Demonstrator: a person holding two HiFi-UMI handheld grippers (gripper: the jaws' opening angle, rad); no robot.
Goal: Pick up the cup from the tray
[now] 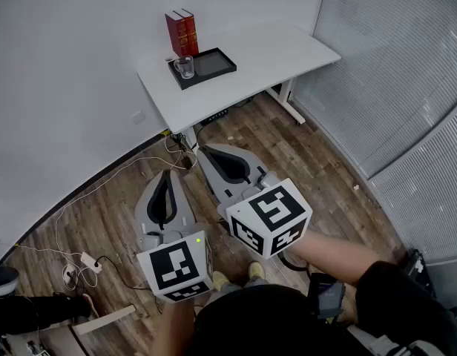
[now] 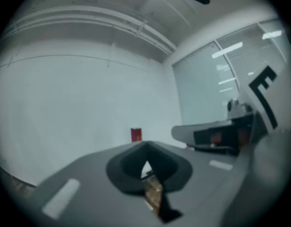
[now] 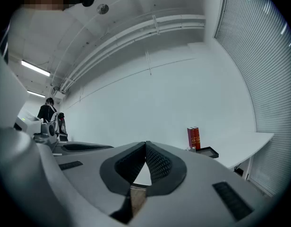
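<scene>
A clear glass cup [image 1: 185, 67] stands on the left end of a black tray [image 1: 217, 63] on a white table [image 1: 273, 58], in front of red books [image 1: 182, 33]. Both grippers hover low over the wooden floor, well short of the table. My left gripper [image 1: 168, 173] is shut with nothing in it, and its jaws meet at the tip [image 2: 146, 144]. My right gripper [image 1: 205, 151] is shut and empty as well, tips together [image 3: 146, 143]. In the right gripper view the books [image 3: 193, 138] and tray [image 3: 207, 152] appear far ahead to the right.
White cables and a power strip [image 1: 90, 262] lie on the floor to the left, running under the table. A blind-covered glass wall [image 1: 406, 87] curves along the right. A white wall backs the table. A person [image 3: 47, 111] stands far off to the left.
</scene>
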